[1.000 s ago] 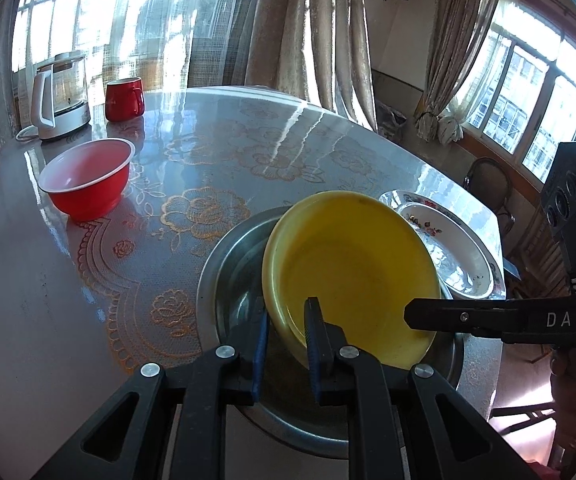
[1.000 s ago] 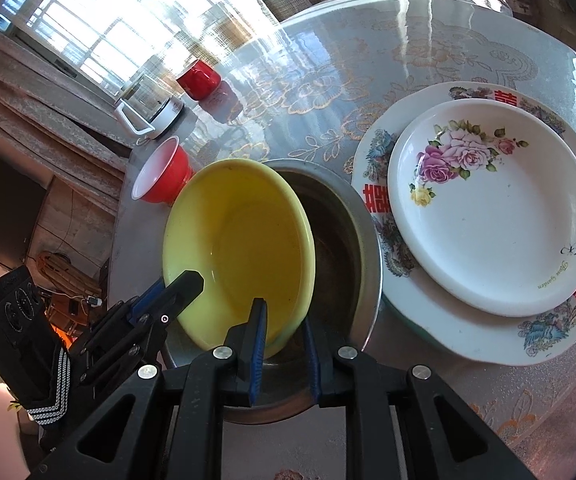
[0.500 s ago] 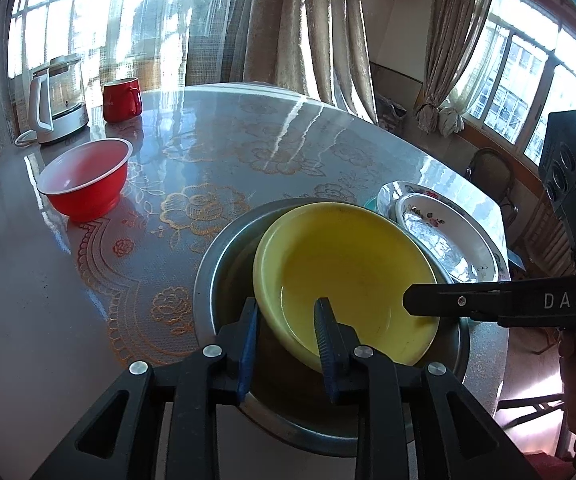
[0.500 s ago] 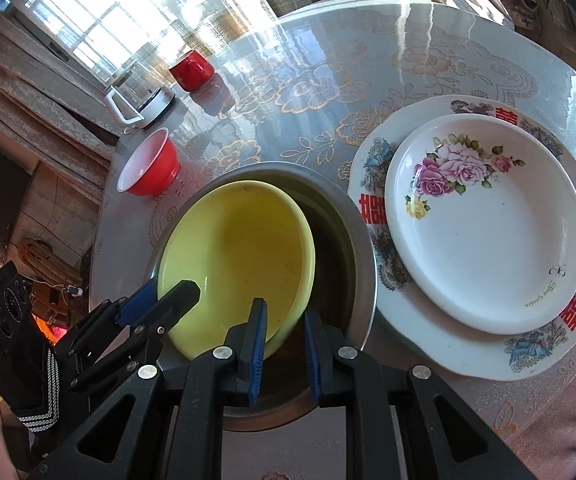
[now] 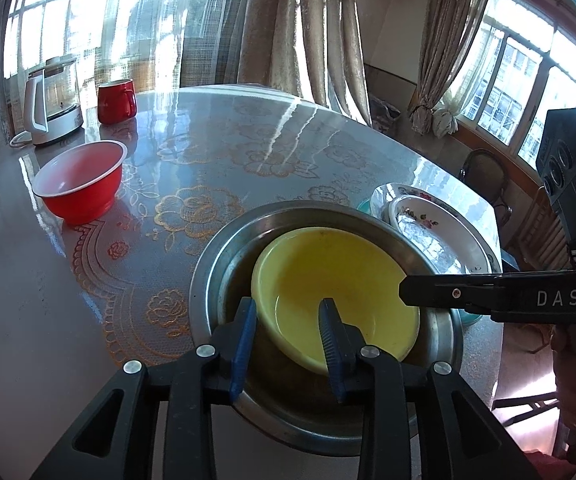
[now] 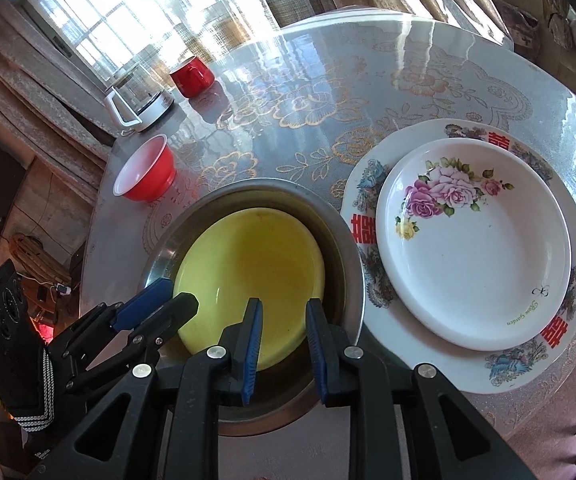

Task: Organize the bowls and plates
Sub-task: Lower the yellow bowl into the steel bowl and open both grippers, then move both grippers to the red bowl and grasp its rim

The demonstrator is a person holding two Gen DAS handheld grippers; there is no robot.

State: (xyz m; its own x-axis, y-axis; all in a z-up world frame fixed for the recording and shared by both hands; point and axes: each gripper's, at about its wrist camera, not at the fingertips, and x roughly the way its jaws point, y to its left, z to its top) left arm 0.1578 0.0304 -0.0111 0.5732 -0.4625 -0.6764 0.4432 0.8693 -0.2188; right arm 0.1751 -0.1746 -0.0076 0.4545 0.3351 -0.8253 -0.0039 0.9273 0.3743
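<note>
Nearest the cameras, the left gripper [image 5: 288, 332] stands with jaws parted astride the near rim of a shallow yellow plastic bowl [image 5: 336, 288], gripping nothing. The right gripper [image 6: 281, 330] is likewise spread, its blue pads either side of the same bowl's edge. The yellow bowl rests inside a wide stainless-steel basin [image 6: 352, 264] on the glossy floral-patterned round surface [image 6: 308, 92]. Just beside the basin, a small white rose-printed plate [image 6: 476, 256] sits stacked on a larger decorated plate [image 6: 528, 364]. Farther off stand a red plastic bowl [image 5: 79, 184], a red mug [image 5: 115, 100] and a glass electric kettle [image 5: 51, 100].
</note>
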